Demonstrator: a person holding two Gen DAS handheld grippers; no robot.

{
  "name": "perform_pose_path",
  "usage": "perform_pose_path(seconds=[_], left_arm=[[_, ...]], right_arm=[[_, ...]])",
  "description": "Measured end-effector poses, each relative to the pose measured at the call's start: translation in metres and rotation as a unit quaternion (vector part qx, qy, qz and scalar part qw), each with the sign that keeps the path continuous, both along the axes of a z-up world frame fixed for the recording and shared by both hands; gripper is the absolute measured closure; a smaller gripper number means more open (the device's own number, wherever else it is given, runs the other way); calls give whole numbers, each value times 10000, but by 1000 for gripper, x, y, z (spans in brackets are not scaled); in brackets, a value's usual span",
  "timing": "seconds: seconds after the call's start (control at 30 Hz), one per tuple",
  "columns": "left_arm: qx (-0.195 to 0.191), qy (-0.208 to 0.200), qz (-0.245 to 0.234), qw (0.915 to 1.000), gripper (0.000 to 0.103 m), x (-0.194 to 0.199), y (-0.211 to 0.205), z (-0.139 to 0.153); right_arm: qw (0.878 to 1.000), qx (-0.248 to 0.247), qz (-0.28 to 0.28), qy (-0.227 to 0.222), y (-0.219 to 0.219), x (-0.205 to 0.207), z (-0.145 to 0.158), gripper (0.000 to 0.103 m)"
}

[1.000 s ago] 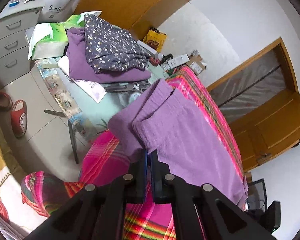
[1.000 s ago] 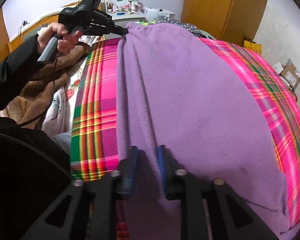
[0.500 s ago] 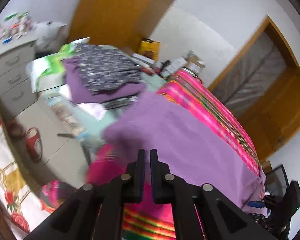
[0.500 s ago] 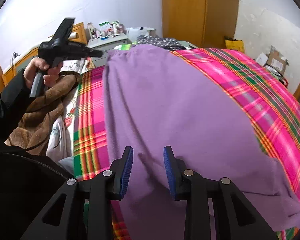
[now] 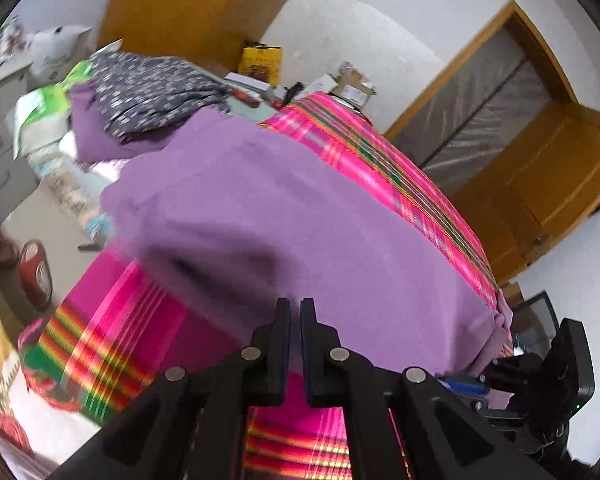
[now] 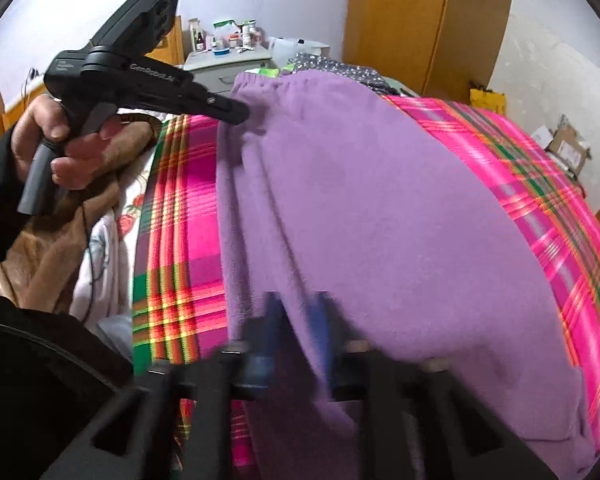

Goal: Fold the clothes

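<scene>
Faint white lettering, perhaps "GenRobot.ai", on left gripper (image 6: pixel 236 114) body

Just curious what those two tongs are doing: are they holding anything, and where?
Both pinch the purple trousers: the left gripper at the waistband, the right gripper on a fold at the opposite end.

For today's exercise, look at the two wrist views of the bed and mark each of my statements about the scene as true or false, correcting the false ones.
1. The purple garment lies on a pink plaid blanket. True.
2. The left gripper stands wide open. False: its jaws are nearly together, and nothing shows between them in the left wrist view.
3. A folded dark floral garment rests on another purple garment beyond the bed. True.
4. The right gripper hovers over bare floor. False: it is at the purple garment's near end, with a fold of the cloth between its fingers.
5. The wardrobe is white. False: it is wooden brown.
</scene>
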State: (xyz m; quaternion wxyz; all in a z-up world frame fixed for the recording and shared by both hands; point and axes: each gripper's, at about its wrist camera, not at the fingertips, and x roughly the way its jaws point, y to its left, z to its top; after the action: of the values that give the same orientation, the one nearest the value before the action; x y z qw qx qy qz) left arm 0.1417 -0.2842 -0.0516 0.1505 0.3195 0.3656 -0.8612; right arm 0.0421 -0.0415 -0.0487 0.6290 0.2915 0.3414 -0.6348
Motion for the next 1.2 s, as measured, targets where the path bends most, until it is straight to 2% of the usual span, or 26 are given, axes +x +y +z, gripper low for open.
perform_pose_path(seconds=[0.13,0.2,0.27,0.47,0.57,0.63,0.67,0.87,0.97,1.1,1.2], left_arm=[[277,133,187,9994,91,4,-7,-3],[511,246,259,9981,79,4,-12,-5],[707,295,335,9965,74,2,-15,-11],[1080,317,649,9915,71,0,-21,-22],[1218,365,779,9888,72,-1,-24,-24],[1236,362,812,9883,95,-3,-26,-24],[1232,358,815,9884,101,-3,-27,-23],[962,635,808,9900,101,9,-27,-7],[862,581,809,9913,101,16,-31,-9],[1162,277,648,9907,101,13,-42,-35],[1113,334,588,9915,100,19,-41,-33]], right_arm=[[9999,-149,4,-22,3,0,5,100],[9998,-205,21,-14,5,1,8,100],[9997,-236,22,-22,7,1,10,100],[9997,-248,31,-52,7,1,10,100],[9996,-268,50,-47,8,1,11,100],[9996,-280,63,-46,9,2,12,100],[9996,-286,69,-45,9,2,12,100],[9993,-342,146,-21,13,9,18,100],[9989,-353,290,-34,12,18,19,100],[9993,19,362,-50,3,23,-1,99],[9991,-22,340,-270,6,17,2,95]])
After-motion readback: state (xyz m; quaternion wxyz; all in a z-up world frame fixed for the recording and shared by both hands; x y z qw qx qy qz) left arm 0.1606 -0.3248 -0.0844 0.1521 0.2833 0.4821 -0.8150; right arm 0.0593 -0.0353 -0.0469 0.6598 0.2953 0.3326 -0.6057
